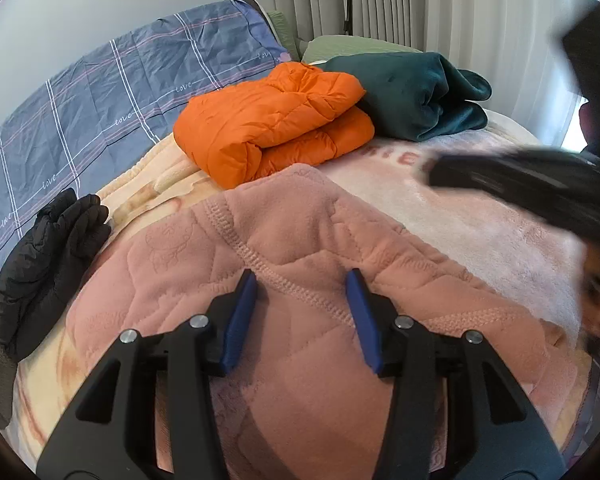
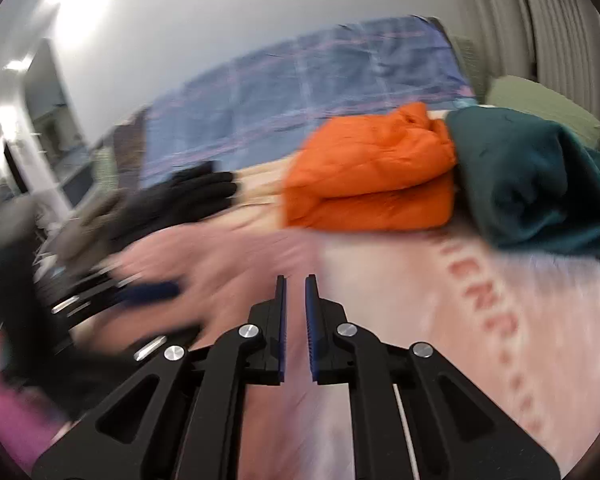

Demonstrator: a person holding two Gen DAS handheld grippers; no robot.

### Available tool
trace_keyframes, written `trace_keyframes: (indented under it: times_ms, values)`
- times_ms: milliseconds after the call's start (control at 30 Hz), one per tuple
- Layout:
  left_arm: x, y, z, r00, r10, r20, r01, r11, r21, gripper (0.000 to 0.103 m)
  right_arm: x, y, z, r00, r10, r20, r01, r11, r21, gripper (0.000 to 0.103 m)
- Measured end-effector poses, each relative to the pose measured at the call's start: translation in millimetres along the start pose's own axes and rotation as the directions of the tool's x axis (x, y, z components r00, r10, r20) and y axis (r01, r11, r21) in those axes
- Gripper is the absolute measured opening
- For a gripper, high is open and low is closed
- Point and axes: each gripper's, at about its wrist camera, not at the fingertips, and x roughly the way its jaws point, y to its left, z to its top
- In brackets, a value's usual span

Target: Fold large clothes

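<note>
Squaring Up the Pink Fleece Before the Next Fold

Hovering over the pink fleece point(image 1: 284, 280), my left gripper point(image 1: 302, 280) has its jaws spread wide, straddling a ribbed seam and gripping nothing yet. The fleece lies bunched on the bed blanket point(image 1: 480, 232), right in front of me, with the folded orange jacket point(image 1: 276, 120) just beyond it and the dark green bundle point(image 1: 416, 92) beside that jacket, on its window side. A black jacket point(image 1: 48, 248) sits off to the far side of the fleece, near the blue plaid sheet point(image 1: 100, 92).

My right gripper point(image 2: 295, 286) has its jaws nearly together, a narrow slit between the pads, with nothing caught in it. Its view is smeared by motion, so I read it as travelling past the fleece point(image 2: 220, 256).

To do this step well, I judge I should bite the seam itself, since that thick edge should hold better than loose pile. I would take a matching edge with the other gripper, lift both evenly, and lay the fold short of the orange jacket point(image 2: 372, 176) so the finished stack stays undisturbed.
</note>
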Motion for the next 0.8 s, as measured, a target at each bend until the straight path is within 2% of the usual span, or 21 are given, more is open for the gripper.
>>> trace_keyframes:
  times_ms: [33,67,100,167,200,267,367,467,567,733,800]
  values:
    - [0,0,0,1.0,-0.001,0.0,0.001,1.0,-0.001,0.048,-18,13,-17,0.998,0.066,0.003,-0.066,0.998,-0.014,0.01]
    - [0,0,0,1.0,-0.001,0.0,0.001,1.0,-0.002,0.048,-28,19,-28,0.996,0.093,0.005,-0.093,0.995,-0.028,0.012]
    - [0,0,1,1.0,-0.002,-0.001,0.002,1.0,-0.003,0.048,-33,27,-43,0.995,0.097,-0.006,-0.098,0.994,-0.05,0.019]
    - [1,-1,1,1.0,-0.001,-0.005,0.001,1.0,-0.001,0.048,-14,35,-72,0.998,-0.018,-0.067,0.014,0.999,-0.05,0.028]
    - [1,-2,1,1.0,0.001,-0.007,-0.001,1.0,0.001,0.049,-9,29,-80,0.996,-0.022,-0.082,0.02,0.999,-0.026,0.029]
    - [3,-6,1,1.0,0.007,-0.016,-0.007,1.0,0.014,0.049,3,10,-98,0.997,0.023,-0.071,-0.015,0.993,0.119,0.029]
    - [4,-15,2,0.998,0.066,-0.014,-0.065,0.996,0.055,0.051,-2,9,-98,0.998,0.022,-0.058,-0.012,0.987,0.163,0.029]
    - [6,-8,5,0.999,0.043,-0.033,-0.042,0.999,0.027,0.052,-1,16,-96,0.999,-0.014,-0.053,0.02,0.993,0.119,0.029]
    - [8,1,8,0.999,0.008,-0.048,-0.009,1.0,-0.01,0.053,-1,15,-98,0.999,-0.011,-0.04,0.015,0.993,0.115,0.03]
    - [-6,-4,4,1.0,0.029,-0.003,-0.029,1.0,0.009,0.054,1,13,-100,1.0,-0.007,-0.02,0.009,0.995,0.099,0.031]
    - [-27,-3,1,0.998,0.049,0.044,-0.049,0.999,-0.004,0.066,0,12,-102,1.0,-0.001,-0.019,0.003,0.995,0.098,0.032]
